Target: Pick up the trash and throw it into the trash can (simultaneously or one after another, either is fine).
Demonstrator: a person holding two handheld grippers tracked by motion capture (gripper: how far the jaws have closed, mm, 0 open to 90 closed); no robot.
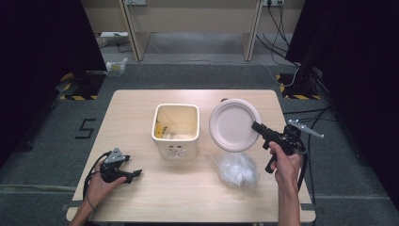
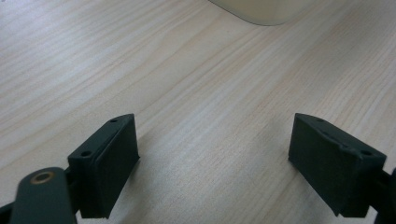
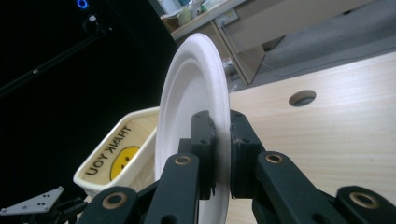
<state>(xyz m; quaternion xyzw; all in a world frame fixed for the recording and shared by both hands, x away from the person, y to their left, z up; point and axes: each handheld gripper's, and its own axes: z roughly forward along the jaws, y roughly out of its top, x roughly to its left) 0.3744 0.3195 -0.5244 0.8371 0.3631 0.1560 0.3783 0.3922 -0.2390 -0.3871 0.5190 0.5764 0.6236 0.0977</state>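
Pale wooden worktop (image 1: 188,197): your right gripper (image 1: 257,127) clamps the white paper plate (image 1: 233,125) by its rim, lifted on edge near the right side. Dropping it into the cream bin (image 1: 175,141) at the centre looks left to do. Your left gripper (image 1: 136,173) rests wide open, holding nothing, near the front-left corner.

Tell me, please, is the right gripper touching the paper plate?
Touching: in the right gripper view, the right gripper has its jaws clamped on the paper plate rim.
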